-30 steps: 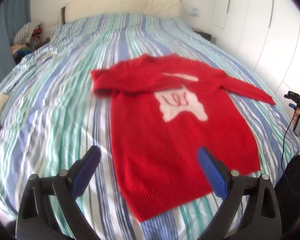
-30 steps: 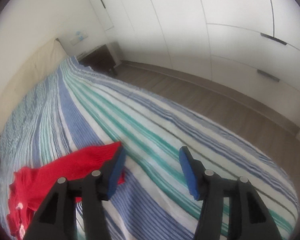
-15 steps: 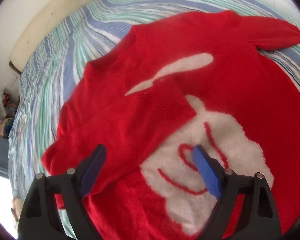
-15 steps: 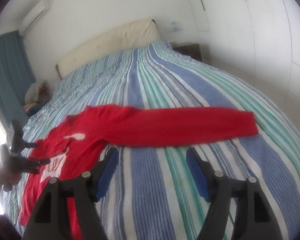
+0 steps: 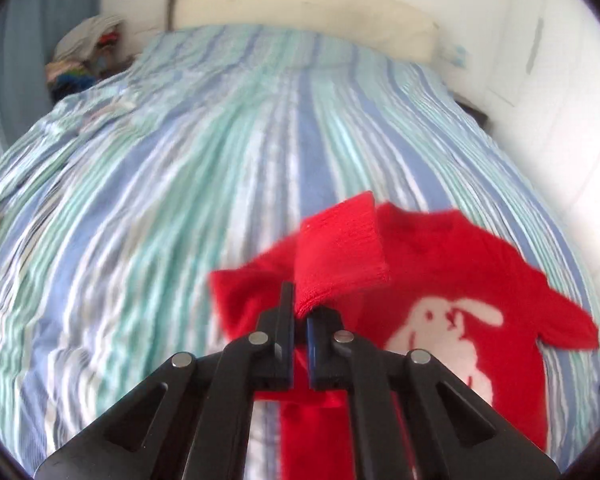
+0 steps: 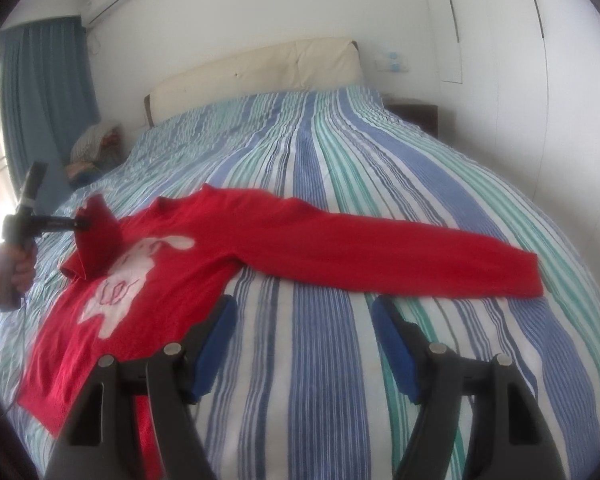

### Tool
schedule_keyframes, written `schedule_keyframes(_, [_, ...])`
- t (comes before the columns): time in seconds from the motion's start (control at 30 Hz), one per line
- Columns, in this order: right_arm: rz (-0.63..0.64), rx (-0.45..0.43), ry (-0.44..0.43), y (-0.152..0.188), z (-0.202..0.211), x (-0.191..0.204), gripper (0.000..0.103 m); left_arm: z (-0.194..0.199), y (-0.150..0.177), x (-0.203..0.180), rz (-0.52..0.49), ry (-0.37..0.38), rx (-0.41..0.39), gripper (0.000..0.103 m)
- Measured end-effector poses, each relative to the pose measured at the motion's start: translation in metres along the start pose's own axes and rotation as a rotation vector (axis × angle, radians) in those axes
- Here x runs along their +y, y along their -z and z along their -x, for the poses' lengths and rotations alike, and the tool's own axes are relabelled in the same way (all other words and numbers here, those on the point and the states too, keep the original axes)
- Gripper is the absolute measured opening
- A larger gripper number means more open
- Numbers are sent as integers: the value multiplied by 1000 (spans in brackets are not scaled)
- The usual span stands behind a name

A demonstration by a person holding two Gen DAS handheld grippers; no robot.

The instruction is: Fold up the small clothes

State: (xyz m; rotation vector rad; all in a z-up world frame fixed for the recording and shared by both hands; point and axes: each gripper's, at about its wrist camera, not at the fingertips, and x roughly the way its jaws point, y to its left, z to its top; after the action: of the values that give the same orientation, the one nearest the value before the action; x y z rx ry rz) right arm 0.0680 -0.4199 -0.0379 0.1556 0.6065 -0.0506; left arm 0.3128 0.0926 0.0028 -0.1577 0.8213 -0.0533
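A small red sweater [image 6: 172, 268] with a white rabbit on the chest [image 5: 444, 332] lies flat on the striped bed. My left gripper [image 5: 299, 316] is shut on the cuff of one sleeve [image 5: 340, 264] and holds it lifted above the sweater's body. It also shows in the right wrist view [image 6: 82, 222] at the far left, with the sleeve hanging from it. The other sleeve [image 6: 400, 256] lies stretched out straight to the right. My right gripper [image 6: 304, 344] is open and empty, hovering over the bedspread just in front of that sleeve.
The bed [image 6: 340, 152] has a blue, green and white striped cover and a cream headboard [image 6: 256, 72]. A pile of clothes [image 5: 84, 60] sits at the far left corner. White wardrobe doors [image 6: 540, 80] and a dark nightstand [image 6: 412, 116] stand to the right.
My left gripper has shut on the folded-over sleeve cuff and lifted it off the sweater. My right gripper has stayed open near the outstretched sleeve, its view shifting slightly.
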Motion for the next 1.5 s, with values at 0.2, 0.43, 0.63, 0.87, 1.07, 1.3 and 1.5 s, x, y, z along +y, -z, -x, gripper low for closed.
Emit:
schedule_keyframes(0.2, [11, 13, -19, -1, -3, 6, 69, 28, 23, 176, 357, -337, -40, 3])
schedule_keyframes(0.43, [29, 49, -18, 7, -17, 16, 69, 23, 90, 231, 492, -369, 49, 3])
schedule_keyframes(0.63, [34, 70, 8, 13, -25, 18, 69, 6, 123, 243, 563, -333, 122, 3])
schedule_keyframes(0.87, [12, 71, 44, 16, -24, 9, 69, 9, 129, 255, 602, -263, 121, 8])
schedule_keyframes(1.07, [-6, 58, 69, 15, -19, 3, 69, 30, 136, 263, 610, -271, 131, 20])
schedule_keyframes(1.3, [-26, 37, 135, 15, -14, -7, 72, 75, 148, 242, 526, -357, 102, 68])
schedule_keyframes(1.5, [-46, 27, 192, 19, -14, -15, 78, 94, 148, 172, 314, -184, 49, 86])
